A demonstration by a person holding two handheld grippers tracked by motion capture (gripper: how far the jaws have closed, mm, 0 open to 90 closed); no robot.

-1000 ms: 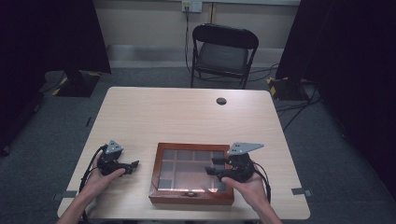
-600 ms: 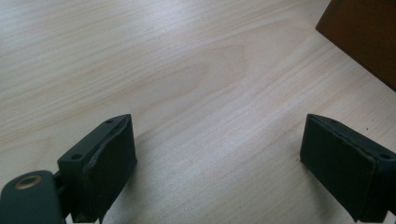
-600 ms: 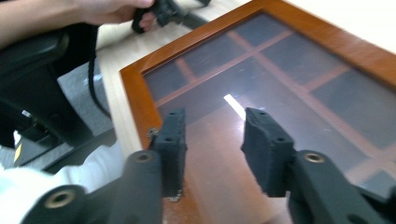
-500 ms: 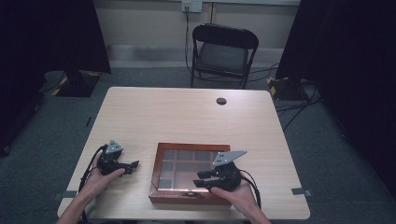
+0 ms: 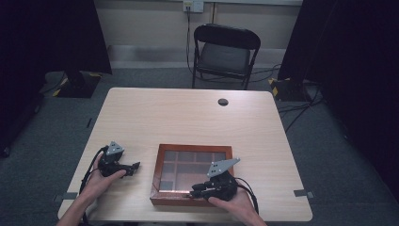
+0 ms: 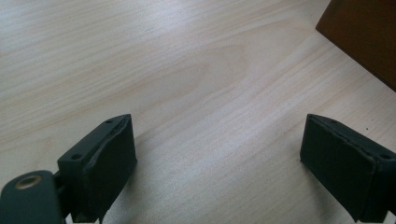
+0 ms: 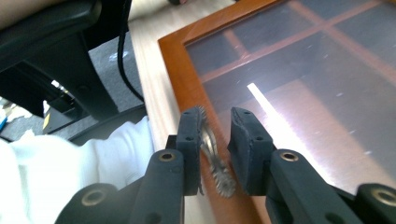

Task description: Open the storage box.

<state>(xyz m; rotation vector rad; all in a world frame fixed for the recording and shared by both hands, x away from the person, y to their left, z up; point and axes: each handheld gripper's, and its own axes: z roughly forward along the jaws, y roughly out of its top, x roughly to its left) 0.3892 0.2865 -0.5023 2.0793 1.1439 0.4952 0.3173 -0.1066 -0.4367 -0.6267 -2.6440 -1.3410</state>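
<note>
The right gripper view puts us right behind the right tool (image 7: pixel 215 122), whose jaws have just been closing and now stand narrowly apart over the near front rim of the box (image 7: pixel 299 88). Between them we see a small metal latch (image 7: pixel 215 158) with a toothed edge; it lies against the left pad, and we cannot tell whether the right pad presses on it. Beyond the jaws runs the box's reddish wood frame, with a glass lid over wooden dividers. In the high view the right tool (image 5: pixel 200 187) sits at the front edge of the box (image 5: pixel 160 165), held in a hand (image 5: pixel 235 203) that comes in from the bottom. The box lies flat near the front of the worktop (image 5: pixel 188 117), a little right of its middle. In the left gripper view the left tool (image 6: pixel 219 154) has its jaws wide apart with nothing but bare wood between them, and a corner of the box shows at the upper right. In the high view that tool (image 5: pixel 134 166) rests low over the worktop, left of the box and apart from it. A chair (image 5: pixel 226 52) stands beyond the far edge.
</note>
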